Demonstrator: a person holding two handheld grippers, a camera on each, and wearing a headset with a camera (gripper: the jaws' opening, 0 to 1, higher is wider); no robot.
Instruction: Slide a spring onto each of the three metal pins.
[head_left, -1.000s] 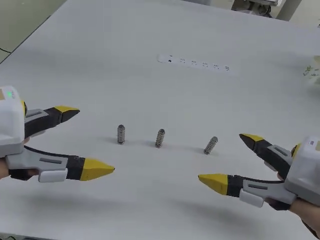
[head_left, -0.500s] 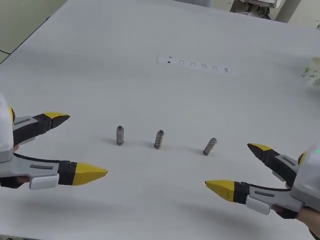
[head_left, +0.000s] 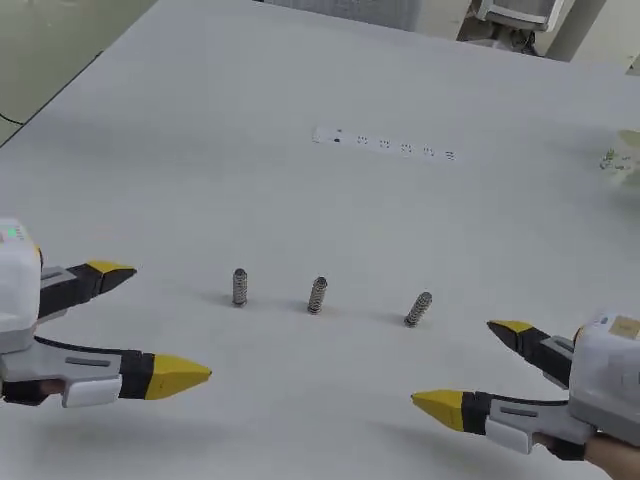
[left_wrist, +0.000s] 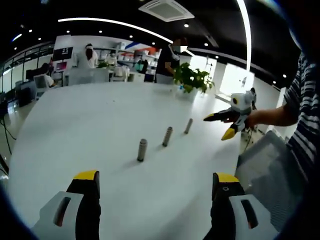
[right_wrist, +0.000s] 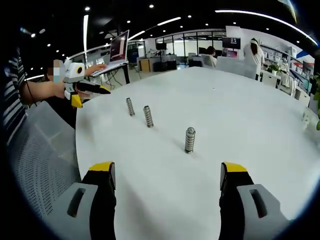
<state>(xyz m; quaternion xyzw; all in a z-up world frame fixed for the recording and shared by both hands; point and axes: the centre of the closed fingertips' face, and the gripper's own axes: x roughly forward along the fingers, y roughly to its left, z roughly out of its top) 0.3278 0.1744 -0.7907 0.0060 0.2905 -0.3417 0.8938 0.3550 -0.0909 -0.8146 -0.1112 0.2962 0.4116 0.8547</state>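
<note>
Head view: white desk (head_left: 300, 80). Three springs (head_left: 317, 295) stand in row at centre, rightmost tilted. Left gripper (head_left: 168, 322) at 8 o'clock, right gripper (head_left: 455, 364) at 4 o'clock, both fingers wide, empty. Power strip (head_left: 385, 145) at 12 o'clock.
Left gripper view: springs (left_wrist: 167, 136) at centre, own fingers wide; right gripper (left_wrist: 216, 127) at 3 o'clock.
Right gripper view: springs (right_wrist: 148, 116) centre, own fingers wide; left gripper (right_wrist: 92, 97) at 10 o'clock.

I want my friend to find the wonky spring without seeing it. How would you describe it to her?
On the big white table, a row of three springs stands nearer you than the long white power strip. Take the spring at the right end, nearest the right tool. It leans sideways more than the middle spring and the left spring, which stand nearly straight.
</note>
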